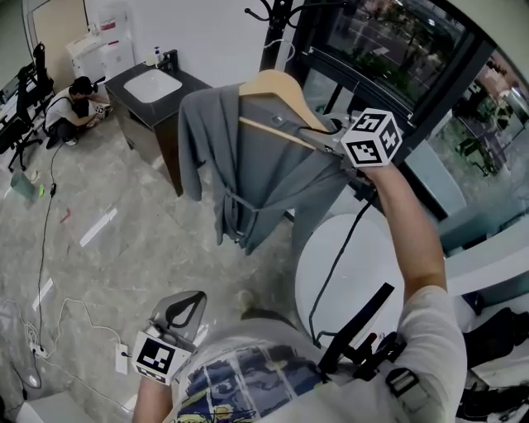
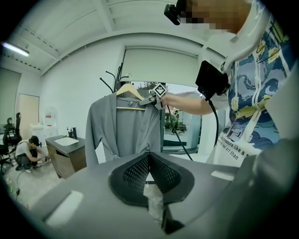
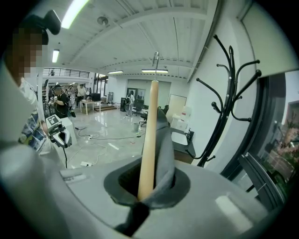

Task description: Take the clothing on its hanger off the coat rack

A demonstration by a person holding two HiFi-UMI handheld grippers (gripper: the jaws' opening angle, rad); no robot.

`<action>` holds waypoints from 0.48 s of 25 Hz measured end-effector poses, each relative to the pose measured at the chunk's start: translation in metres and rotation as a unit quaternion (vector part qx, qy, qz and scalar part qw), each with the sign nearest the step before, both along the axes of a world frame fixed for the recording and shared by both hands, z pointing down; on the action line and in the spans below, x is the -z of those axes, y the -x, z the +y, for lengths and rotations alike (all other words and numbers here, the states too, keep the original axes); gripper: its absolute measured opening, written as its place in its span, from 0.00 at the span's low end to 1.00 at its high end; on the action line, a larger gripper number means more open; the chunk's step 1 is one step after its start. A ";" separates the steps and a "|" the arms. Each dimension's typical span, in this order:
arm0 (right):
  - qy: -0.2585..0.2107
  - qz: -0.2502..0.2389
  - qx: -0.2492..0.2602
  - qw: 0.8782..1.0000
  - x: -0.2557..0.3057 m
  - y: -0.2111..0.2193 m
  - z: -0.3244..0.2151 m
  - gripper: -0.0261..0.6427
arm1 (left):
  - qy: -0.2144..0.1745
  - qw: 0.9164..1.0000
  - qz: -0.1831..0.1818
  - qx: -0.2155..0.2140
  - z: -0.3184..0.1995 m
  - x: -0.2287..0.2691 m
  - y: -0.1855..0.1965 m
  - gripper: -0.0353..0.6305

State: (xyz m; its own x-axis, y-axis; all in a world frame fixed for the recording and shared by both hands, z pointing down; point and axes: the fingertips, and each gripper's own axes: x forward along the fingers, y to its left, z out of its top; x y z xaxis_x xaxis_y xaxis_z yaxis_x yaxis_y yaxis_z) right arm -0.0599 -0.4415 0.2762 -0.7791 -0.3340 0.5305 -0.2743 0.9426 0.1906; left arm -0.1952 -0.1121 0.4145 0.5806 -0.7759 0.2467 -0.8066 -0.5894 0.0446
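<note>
A grey garment point(image 1: 248, 165) hangs on a wooden hanger point(image 1: 277, 87), held up in the air. My right gripper point(image 1: 331, 136) is shut on one arm of the hanger and on the cloth over it. In the right gripper view the hanger point(image 3: 149, 140) rises from between the jaws, and its metal hook point(image 3: 155, 58) is free, apart from the black coat rack point(image 3: 223, 112) on the right. The rack's top point(image 1: 277, 15) shows just behind the hanger in the head view. My left gripper point(image 1: 183, 312) hangs low by my waist, shut and empty, and its view shows the garment point(image 2: 124, 130).
A dark cabinet with a white sink point(image 1: 153, 87) stands left of the rack. A person point(image 1: 70, 103) crouches on the floor beyond it. A round white table point(image 1: 331, 264) is below the garment. Glass panels point(image 1: 397, 49) line the right. Cables point(image 1: 50, 322) lie on the floor.
</note>
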 end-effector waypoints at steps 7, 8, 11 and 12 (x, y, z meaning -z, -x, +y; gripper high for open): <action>-0.007 -0.006 0.016 1.000 0.002 0.001 0.086 0.05 | -0.001 1.000 0.000 -0.017 0.042 0.001 -0.003 0.06; -0.007 -0.007 0.019 1.000 0.000 0.002 0.099 0.05 | 0.000 1.000 0.002 -0.019 0.048 0.000 -0.003 0.06; -0.008 -0.009 0.029 1.000 -0.005 0.004 0.138 0.05 | 0.001 1.000 0.005 -0.025 0.066 -0.003 -0.005 0.06; -0.009 -0.010 0.032 0.999 -0.006 0.005 0.150 0.05 | 0.001 1.000 0.005 -0.026 0.072 -0.003 -0.006 0.06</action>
State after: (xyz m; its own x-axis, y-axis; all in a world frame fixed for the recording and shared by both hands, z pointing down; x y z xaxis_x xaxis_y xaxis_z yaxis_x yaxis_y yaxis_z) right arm -0.0647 -0.2910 0.2824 -0.8095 -0.2930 0.5087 -0.2183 0.9547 0.2025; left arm -0.1893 -0.0403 0.4179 0.6229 -0.7440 0.2420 -0.7741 -0.6308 0.0533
